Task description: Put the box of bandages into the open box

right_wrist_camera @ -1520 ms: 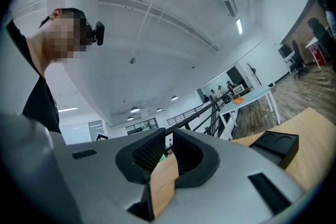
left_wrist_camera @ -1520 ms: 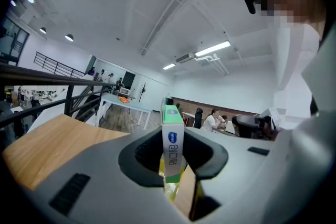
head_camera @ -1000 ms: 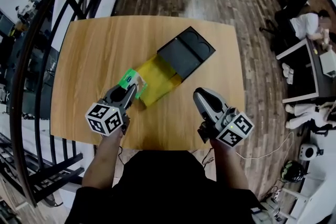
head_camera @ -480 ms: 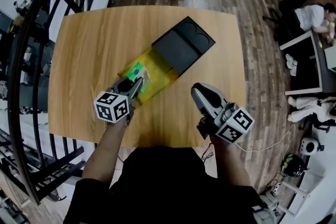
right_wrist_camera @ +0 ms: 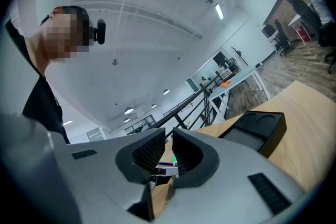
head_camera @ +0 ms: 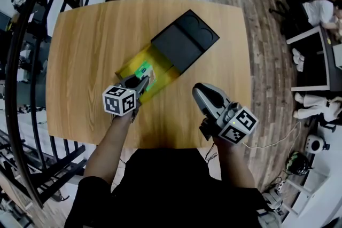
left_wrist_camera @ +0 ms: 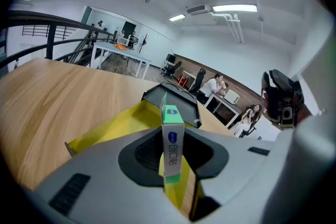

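The bandage box, green and white, is gripped on edge between the jaws of my left gripper. It hangs over the near end of the open yellow box, whose black lid lies folded back beyond it. In the left gripper view the bandage box stands upright in the left gripper, above the yellow box and in front of the black lid. My right gripper hovers to the right over bare table, shut and empty; its view shows the right gripper with nothing between the jaws.
The wooden table carries only the box. A black railing runs along its left side. Wood floor surrounds the table, with desks and seated people at the far right.
My left gripper has carried the bandage box down and forward, from beside the yellow box's near corner to over its opening. The right gripper has sunk slightly.
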Tool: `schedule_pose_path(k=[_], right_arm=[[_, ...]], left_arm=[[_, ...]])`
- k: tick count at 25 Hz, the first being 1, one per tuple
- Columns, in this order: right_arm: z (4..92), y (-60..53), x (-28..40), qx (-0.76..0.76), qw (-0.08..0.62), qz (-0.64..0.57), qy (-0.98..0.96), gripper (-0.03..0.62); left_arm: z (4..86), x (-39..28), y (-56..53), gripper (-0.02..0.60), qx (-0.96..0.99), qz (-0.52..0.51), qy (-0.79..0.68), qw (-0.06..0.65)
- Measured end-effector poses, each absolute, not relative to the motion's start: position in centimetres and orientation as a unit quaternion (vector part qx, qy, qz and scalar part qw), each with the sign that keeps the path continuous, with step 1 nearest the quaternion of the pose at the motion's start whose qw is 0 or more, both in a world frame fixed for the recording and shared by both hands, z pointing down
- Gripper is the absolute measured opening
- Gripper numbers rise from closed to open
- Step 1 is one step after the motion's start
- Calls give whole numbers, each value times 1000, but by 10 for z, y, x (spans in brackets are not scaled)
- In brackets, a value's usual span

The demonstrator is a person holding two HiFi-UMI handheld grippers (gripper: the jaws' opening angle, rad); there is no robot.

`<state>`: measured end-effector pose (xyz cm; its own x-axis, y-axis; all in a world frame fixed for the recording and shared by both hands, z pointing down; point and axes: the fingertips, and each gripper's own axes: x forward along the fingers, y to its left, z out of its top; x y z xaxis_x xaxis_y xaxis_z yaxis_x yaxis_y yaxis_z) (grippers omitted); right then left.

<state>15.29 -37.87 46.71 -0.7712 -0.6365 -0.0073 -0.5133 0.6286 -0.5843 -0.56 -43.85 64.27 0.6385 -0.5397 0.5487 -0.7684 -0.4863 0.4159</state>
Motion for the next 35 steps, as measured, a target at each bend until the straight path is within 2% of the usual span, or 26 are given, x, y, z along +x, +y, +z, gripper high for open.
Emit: schedule_pose_path(k=[5,12,13,18,23,35], right_arm=[[473,-378,154,-321,105,-295,894,44],[475,-378,156,-322,103,-298,893,44],[475,-378,156,-322,103,-298,893,44],[475,-379,153,-319,100,-301,893,44],[470,-379,150,-316,98,-299,895,44],[452,-367,91,-278,96,-280,914,44]], left_arm=[[661,6,-437,97,842,186,-367,349],[677,-3,-439,104,837,237,-378,317],[676,-5,-442,112,837,238,-382,310],[671,-22,-454,232,829,263,-414,271],[662,-37,-461,264,821,267,-442,246],[601,-74,-439,249,849,190,-456,190]])
